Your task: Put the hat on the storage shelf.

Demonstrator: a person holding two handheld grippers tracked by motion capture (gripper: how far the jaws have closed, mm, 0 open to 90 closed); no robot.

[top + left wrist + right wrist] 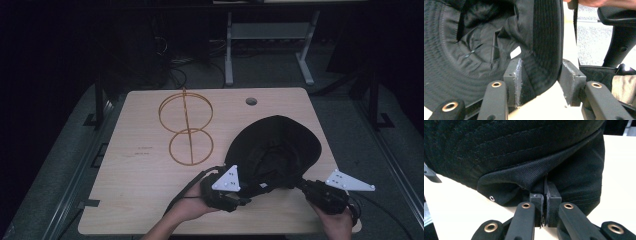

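1. The black bucket hat (280,150) lies upside down on the right half of the table (130,200), opening up, lining and inner band exposed
2. Right tool (544,202): jaws fully closed on a fold of the hat's fabric at its near right edge; in the right gripper view the cloth is pinched between the two pads
3. Left tool (541,82): jaws stand about half open and straddle the hat brim (549,50). The brim rests against one pad; a gap remains at the other, so no grip is made on this side
4. Judged progress: the hat is secured on one side only. The wire hat stand (186,131), a brass-coloured frame of two rings on a post, lies on the table well apart from the hat, toward the far left, and carries nothing
5. Judged remainder: take a second hold with the left tool, lift the hat, move it toward the stand
6. Writing: a small dark mark on the table (145,150) is too small to read. No brand or label can be read on the hat or the tools
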